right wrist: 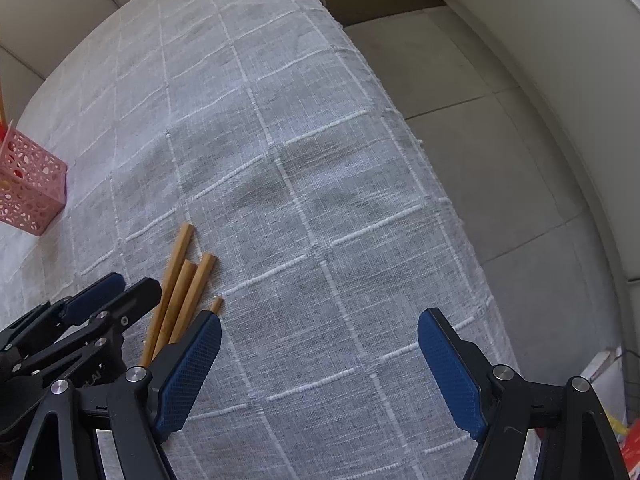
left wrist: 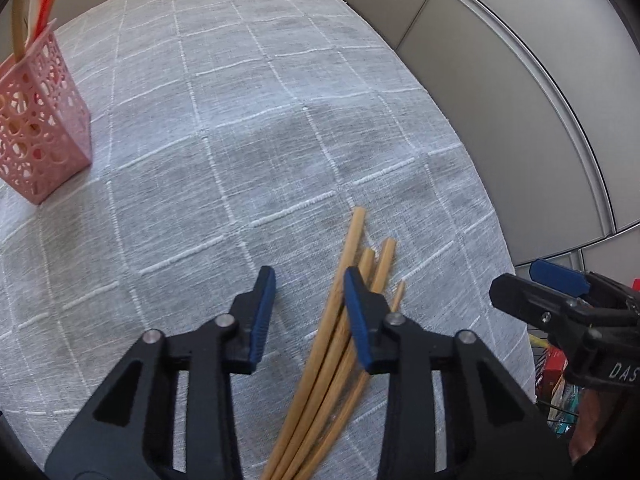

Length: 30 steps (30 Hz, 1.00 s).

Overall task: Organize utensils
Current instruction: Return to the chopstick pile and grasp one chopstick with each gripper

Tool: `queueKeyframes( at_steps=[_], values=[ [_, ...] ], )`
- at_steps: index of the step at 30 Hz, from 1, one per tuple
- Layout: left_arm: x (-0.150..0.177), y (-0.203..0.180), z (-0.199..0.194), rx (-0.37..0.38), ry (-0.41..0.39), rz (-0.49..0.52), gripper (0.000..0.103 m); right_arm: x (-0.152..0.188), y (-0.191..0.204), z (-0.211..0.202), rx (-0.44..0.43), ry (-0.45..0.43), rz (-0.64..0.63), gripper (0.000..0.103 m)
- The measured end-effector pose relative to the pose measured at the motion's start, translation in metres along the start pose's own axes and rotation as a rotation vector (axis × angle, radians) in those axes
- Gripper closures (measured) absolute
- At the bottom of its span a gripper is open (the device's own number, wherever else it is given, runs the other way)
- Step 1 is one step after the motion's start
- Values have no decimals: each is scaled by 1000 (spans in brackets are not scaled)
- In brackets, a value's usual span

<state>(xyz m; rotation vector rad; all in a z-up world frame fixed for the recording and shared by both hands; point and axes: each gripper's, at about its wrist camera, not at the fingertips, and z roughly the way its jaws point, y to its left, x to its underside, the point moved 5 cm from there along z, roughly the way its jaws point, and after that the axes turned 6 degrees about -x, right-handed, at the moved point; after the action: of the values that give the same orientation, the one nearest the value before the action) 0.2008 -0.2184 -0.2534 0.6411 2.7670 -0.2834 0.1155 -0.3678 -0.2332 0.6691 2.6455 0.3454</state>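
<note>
Beneath the left gripper (left wrist: 310, 304), fingers apart and empty, chopsticks (left wrist: 348, 336) partly hidden; right gripper (right wrist: 320, 360) wide, empty.

black frames, blue ribbed pads (right wrist: 188, 376), silver screws

I count four wooden chopsticks (left wrist: 340, 344) lying on the checked tablecloth (left wrist: 240, 140), one pink perforated holder (left wrist: 36, 128) with some utensils inside, and my two grippers.

chopsticks (left wrist: 352, 320): on tablecloth (left wrist: 248, 128), bunched, near its right edge | holder (left wrist: 40, 120): far left of chopsticks, upright on tablecloth | utensils (left wrist: 36, 4): standing in holder
</note>
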Motion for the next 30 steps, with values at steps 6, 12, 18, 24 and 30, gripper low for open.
queueKeyframes(
  at_steps=[6, 12, 18, 24, 30],
  values=[
    [-10, -16, 15, 9, 6, 28, 85, -4, -4, -1, -5, -8, 18, 18],
    [-13, -15, 18, -3, 15, 7, 91, -2, -5, 0, -13, -1, 35, 18],
    [-7, -14, 15, -31, 39, 27, 92, 1, -1, 7, -30, 28, 46, 18],
    [-2, 12, -12, -36, 11, -13, 94, 3, 12, 16, -95, 50, 80, 18],
    [6, 39, -37, -38, -16, -62, 94, 3, 37, 25, -230, 63, 97, 38]
  ],
)
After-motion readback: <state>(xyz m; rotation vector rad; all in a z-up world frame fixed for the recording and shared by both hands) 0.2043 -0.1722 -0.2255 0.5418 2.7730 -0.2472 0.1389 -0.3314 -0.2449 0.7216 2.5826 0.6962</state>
